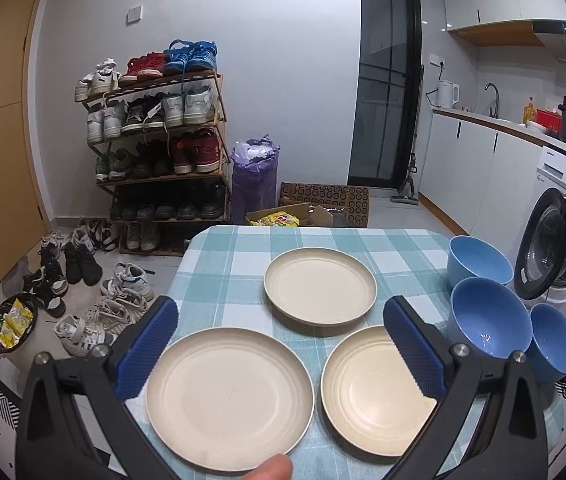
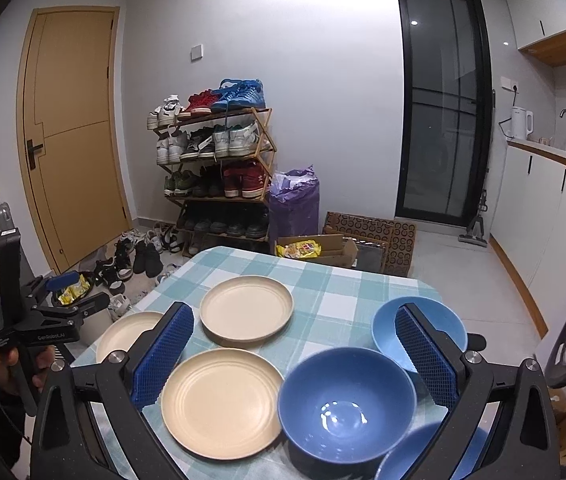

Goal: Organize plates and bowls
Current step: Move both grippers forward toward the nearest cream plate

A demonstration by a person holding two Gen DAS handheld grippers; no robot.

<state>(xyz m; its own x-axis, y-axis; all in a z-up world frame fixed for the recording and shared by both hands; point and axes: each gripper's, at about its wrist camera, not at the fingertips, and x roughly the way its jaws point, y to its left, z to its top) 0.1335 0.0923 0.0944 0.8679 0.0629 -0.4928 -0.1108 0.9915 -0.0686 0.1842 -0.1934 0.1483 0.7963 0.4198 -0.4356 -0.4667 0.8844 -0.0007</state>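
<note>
1. My left gripper [image 1: 281, 338] hangs above the near edge of the table [image 1: 219, 256], jaws spread wide, nothing between them. Its blue ribbed pads [image 1: 147, 346] frame the plates below.
2. My right gripper [image 2: 293, 354] is likewise spread wide and empty, held over the right half of the table, above the bowls.
3. Three cream plates lie flat on the teal-and-white checked cloth, in a triangle: near-left plate [image 1: 229, 398], near-right plate [image 1: 375, 392], far plate [image 1: 319, 288]. The rims sit close together; I cannot tell whether any touch. None is stacked.
4. Three blue bowls stand upright in a row along the table's right edge: far bowl [image 1: 479, 260], middle bowl [image 1: 491, 318], near bowl [image 1: 555, 338]. The middle and near bowls look to be touching; the far one sits just behind the middle one.
5. In the right wrist view the middle bowl is just beside the near-right plate's rim, and the near bowl is mostly hidden at the bottom edge.
6. A fingertip [image 1: 269, 468] shows at the bottom of the left wrist view. In the right wrist view a hand [image 2: 15, 368] in a dark sleeve grips the left tool's handle.
7. Beyond the table: a shoe rack [image 1: 159, 140] against the wall, loose shoes on the floor, a washing machine [image 1: 563, 240] at right with its door open.
</note>
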